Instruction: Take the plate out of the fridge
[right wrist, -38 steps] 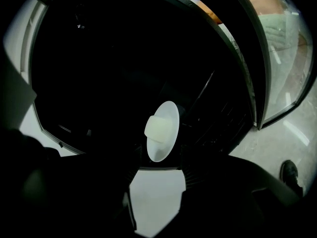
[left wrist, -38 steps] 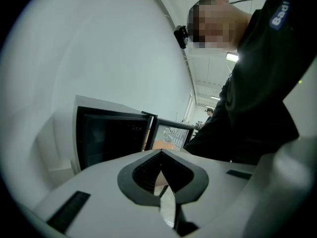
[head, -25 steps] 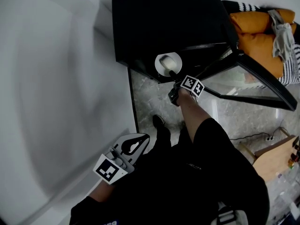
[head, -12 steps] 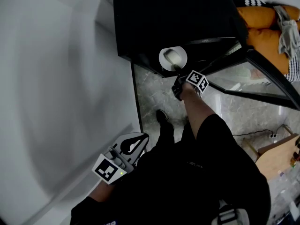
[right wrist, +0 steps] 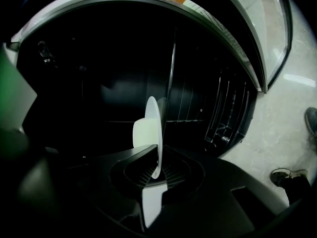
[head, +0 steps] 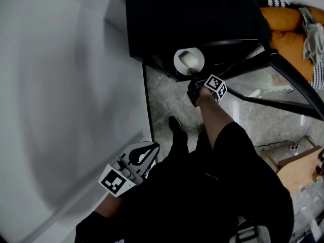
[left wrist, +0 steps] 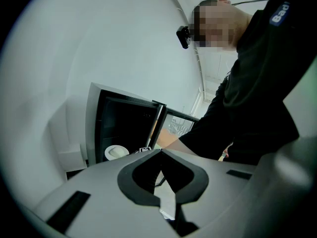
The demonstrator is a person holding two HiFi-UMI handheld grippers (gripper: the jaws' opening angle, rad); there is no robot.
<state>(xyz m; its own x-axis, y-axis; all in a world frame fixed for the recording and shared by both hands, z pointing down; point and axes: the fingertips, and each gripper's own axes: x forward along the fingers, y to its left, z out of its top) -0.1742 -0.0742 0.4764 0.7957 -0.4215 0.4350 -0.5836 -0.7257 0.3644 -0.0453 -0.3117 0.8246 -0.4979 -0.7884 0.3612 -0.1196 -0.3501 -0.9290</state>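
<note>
Two tongs inspected. Right tongs (right wrist: pixel 156 172) have just been closing and now pinch the rim of the plate (right wrist: pixel 152 125), which lies at the mouth of the open fridge (head: pixel 187 14). Left tongs (left wrist: pixel 161 151) are pressed together, empty. Step judged: grasp made; next, a level withdrawal past the glass door (head: pixel 273 82). Marble floor (head: pixel 167 97), white wall (head: pixel 61 85).

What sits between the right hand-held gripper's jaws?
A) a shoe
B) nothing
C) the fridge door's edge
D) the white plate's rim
D: the right hand-held gripper, whose jaws have just been closing, pinches the rim of the edge-on white plate inside the dark fridge.
</note>
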